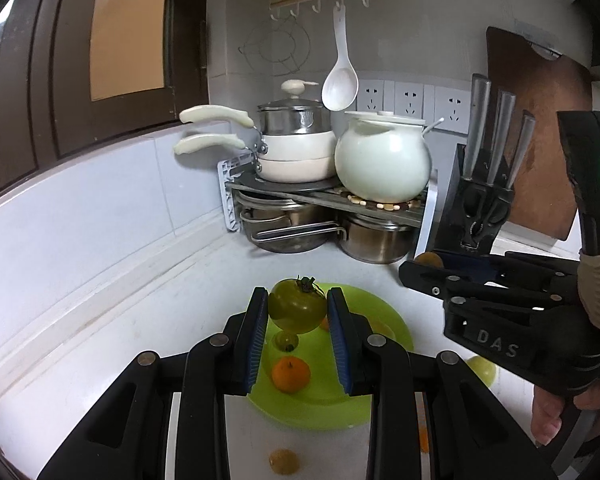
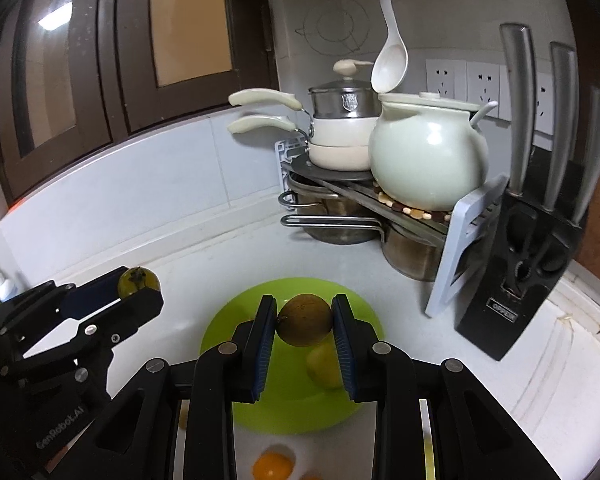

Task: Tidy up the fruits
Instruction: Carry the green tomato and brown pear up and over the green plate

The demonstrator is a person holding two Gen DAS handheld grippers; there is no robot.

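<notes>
My left gripper is shut on a green tomato with a dark stem and holds it above the lime-green plate. On the plate lie a small green tomato and an orange mandarin. My right gripper is shut on a brown round fruit above the same plate, where a yellow-green fruit lies. The left gripper with its tomato shows at the left of the right wrist view. The right gripper shows at the right of the left wrist view.
Loose fruits lie on the white counter: a brownish one, a yellow-green one, an orange one. A corner rack holds pots and a white ceramic pot. A black knife block stands at the right.
</notes>
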